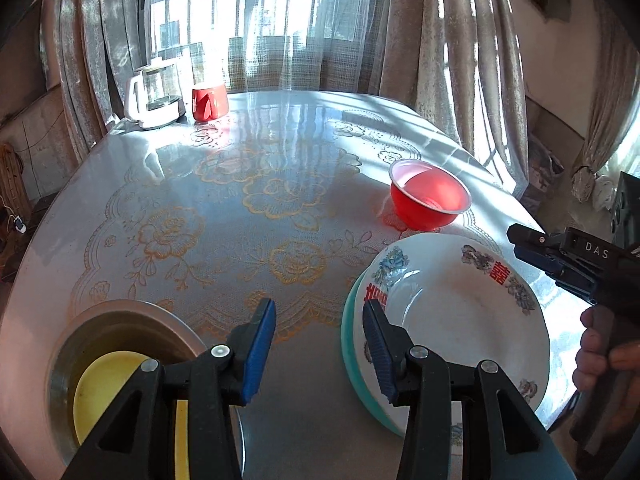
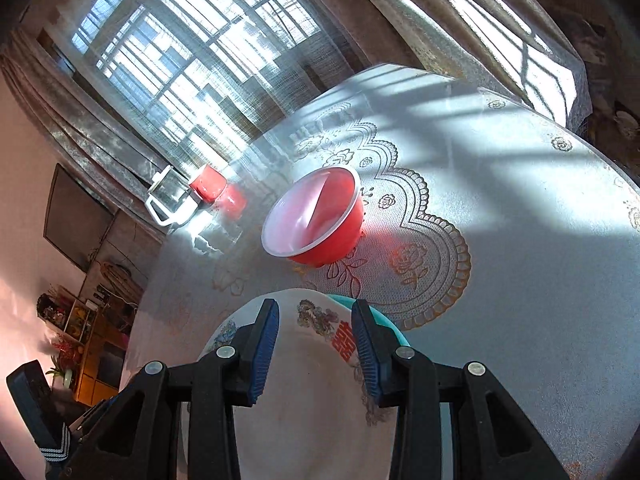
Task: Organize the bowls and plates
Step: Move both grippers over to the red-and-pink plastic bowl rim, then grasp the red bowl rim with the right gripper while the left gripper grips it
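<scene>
A white plate [image 1: 452, 312] with flowers and red writing lies flat, face up, on a teal plate [image 1: 352, 344] near the counter [image 1: 248, 216] edge. It is round, so it has no long side. Behind it a red bowl [image 1: 430, 194] sits upright, mouth up. A metal bowl [image 1: 120, 344] holds a yellow dish [image 1: 108, 384]. The left claw [image 1: 320, 354] is apart and holds nothing. The right claw [image 2: 314, 354] is apart over the white plate, also holding nothing.
</scene>
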Action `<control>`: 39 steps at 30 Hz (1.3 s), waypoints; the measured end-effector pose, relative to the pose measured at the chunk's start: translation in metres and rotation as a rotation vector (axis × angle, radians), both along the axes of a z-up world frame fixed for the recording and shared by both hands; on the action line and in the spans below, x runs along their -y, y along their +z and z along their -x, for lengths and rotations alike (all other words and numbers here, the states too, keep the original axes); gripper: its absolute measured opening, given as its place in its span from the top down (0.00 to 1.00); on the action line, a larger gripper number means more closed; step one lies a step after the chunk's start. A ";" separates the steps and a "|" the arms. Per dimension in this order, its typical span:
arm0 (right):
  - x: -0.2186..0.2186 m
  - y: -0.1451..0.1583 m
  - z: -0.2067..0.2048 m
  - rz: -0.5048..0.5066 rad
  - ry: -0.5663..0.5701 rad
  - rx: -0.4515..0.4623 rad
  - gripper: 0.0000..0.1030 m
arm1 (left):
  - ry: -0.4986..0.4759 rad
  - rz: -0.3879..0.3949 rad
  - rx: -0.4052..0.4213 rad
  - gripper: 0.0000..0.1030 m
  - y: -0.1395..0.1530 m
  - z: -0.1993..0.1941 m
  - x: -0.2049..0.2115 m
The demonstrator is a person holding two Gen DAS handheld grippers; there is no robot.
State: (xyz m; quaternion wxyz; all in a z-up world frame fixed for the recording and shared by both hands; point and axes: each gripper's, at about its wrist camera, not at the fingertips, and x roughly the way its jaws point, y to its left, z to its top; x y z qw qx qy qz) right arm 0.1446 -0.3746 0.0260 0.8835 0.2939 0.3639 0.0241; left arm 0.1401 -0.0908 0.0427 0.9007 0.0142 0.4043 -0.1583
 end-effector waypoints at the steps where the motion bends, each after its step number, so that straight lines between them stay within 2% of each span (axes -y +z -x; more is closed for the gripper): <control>1: 0.002 0.001 -0.003 0.004 -0.002 0.002 0.63 | -0.009 0.009 0.000 0.55 0.002 -0.004 0.004; 7: 0.008 0.005 -0.027 0.014 -0.004 -0.002 0.63 | -0.070 0.071 -0.032 0.55 0.003 -0.035 0.030; 14: 0.016 0.006 -0.057 0.010 -0.022 -0.021 0.63 | -0.095 0.111 -0.080 0.56 0.000 -0.069 0.060; 20: 0.023 -0.004 -0.078 0.033 -0.052 -0.064 0.68 | -0.072 0.158 -0.132 0.55 -0.005 -0.099 0.075; 26: 0.022 -0.008 -0.094 0.061 -0.036 -0.088 0.71 | -0.071 0.204 -0.187 0.55 -0.016 -0.126 0.096; 28: 0.020 -0.013 -0.099 0.075 -0.028 -0.113 0.76 | -0.072 0.206 -0.216 0.58 -0.024 -0.132 0.103; 30: 0.019 -0.018 -0.102 0.071 -0.009 -0.124 0.82 | -0.089 0.199 -0.226 0.62 -0.030 -0.135 0.110; 31: 0.018 -0.019 -0.102 0.078 -0.001 -0.128 0.86 | -0.103 0.206 -0.223 0.70 -0.031 -0.133 0.111; 32: 0.017 -0.020 -0.101 0.083 0.002 -0.127 0.86 | -0.114 0.218 -0.219 0.73 -0.031 -0.131 0.112; 39: 0.010 -0.002 -0.087 0.102 0.021 -0.068 0.88 | -0.129 0.259 -0.165 0.73 -0.017 -0.115 0.101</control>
